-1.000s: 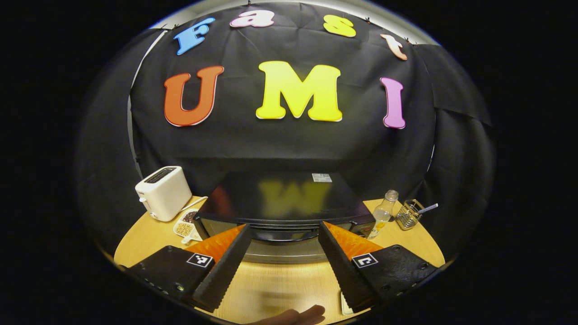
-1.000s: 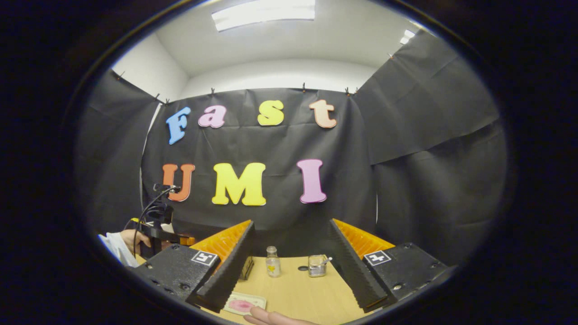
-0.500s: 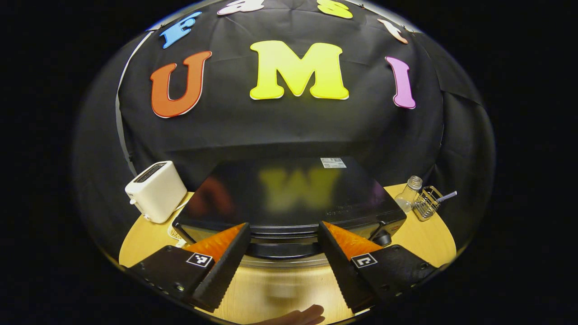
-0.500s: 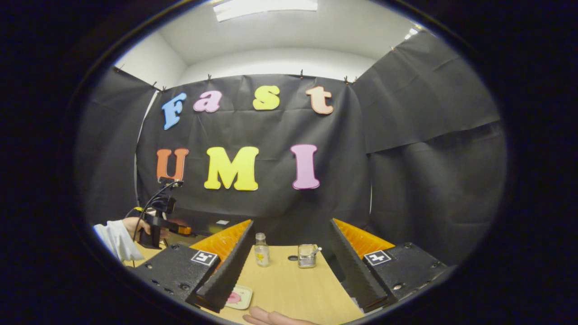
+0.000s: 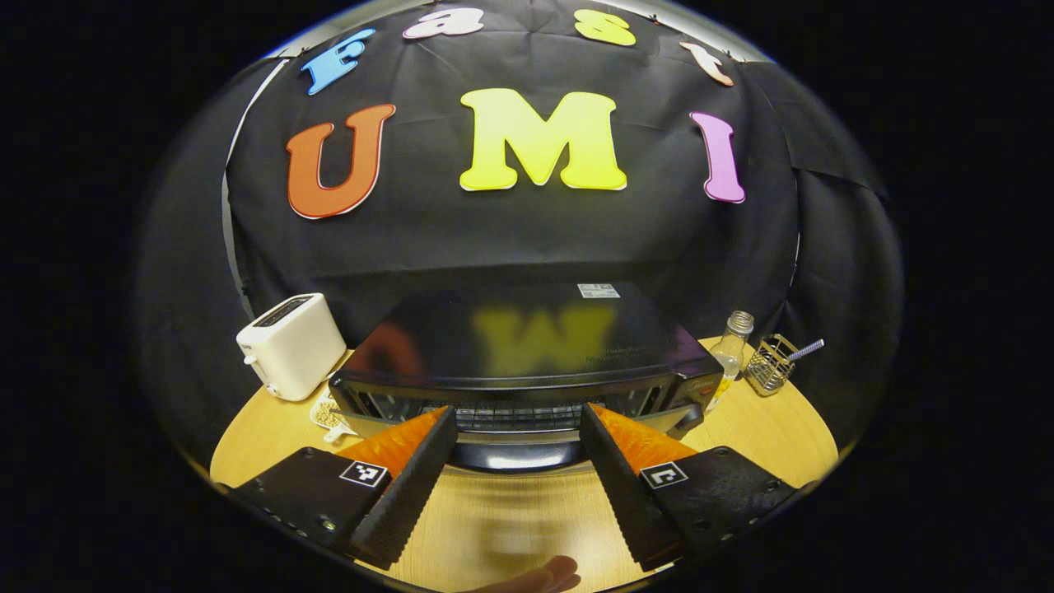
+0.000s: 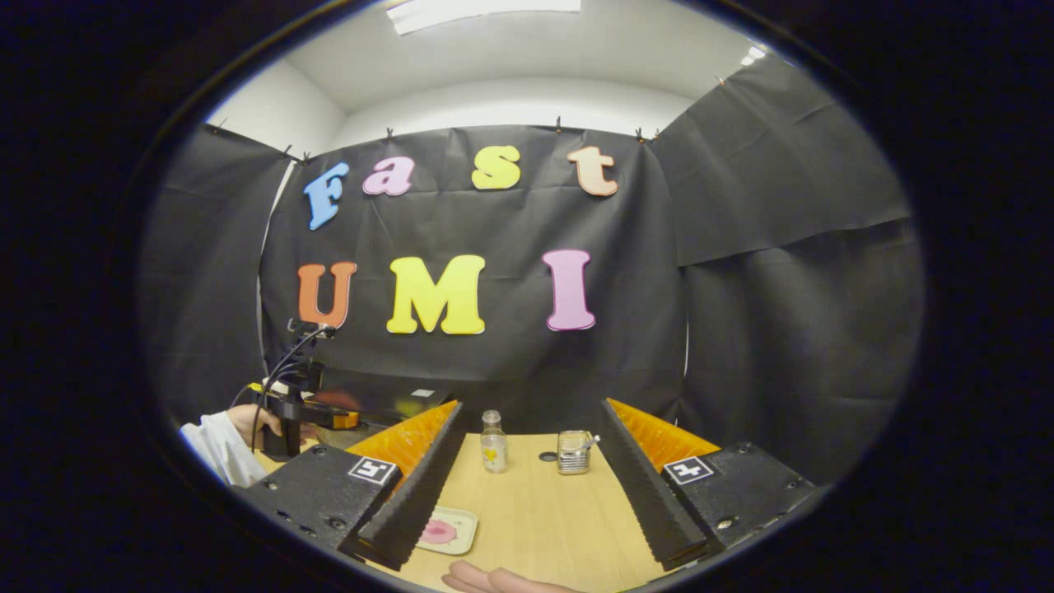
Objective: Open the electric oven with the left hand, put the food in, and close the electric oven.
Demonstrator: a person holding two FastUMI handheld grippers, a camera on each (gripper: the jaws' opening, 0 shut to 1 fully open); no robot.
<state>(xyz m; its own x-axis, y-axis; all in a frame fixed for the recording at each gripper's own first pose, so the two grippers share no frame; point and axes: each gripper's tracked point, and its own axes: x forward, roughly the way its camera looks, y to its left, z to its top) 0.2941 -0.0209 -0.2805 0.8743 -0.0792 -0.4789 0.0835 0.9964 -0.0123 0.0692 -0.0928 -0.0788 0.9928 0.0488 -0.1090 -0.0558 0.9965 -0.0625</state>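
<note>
Oven (image 5: 527, 346), black and wide, sits on the round wooden table (image 5: 510, 511) dead ahead of the left gripper (image 5: 517, 449), at twelve o'clock in the left gripper view. Its door looks cracked open at the top: a strip of wire rack shows under the top edge, and the dark curved door handle (image 5: 517, 453) runs nine to three o'clock, crosswise between the two fingers. Those fingers are spread wide, one on each side of the handle's span; whether either touches it I cannot tell, and nothing is pinched. By my reading, the left gripper is the nearer tool and the pull should come toward six o'clock, square to the handle's long axis.

A white toaster (image 5: 292, 346) stands at ten o'clock of the oven, a glass bottle (image 5: 729, 346) and a wire caddy (image 5: 770, 372) at three o'clock.

In the right gripper view the right gripper (image 6: 527, 486) is also spread wide and holds nothing. The food, a pink piece on a small plate (image 6: 445, 529), lies on the table near the left finger, at about seven o'clock.
</note>
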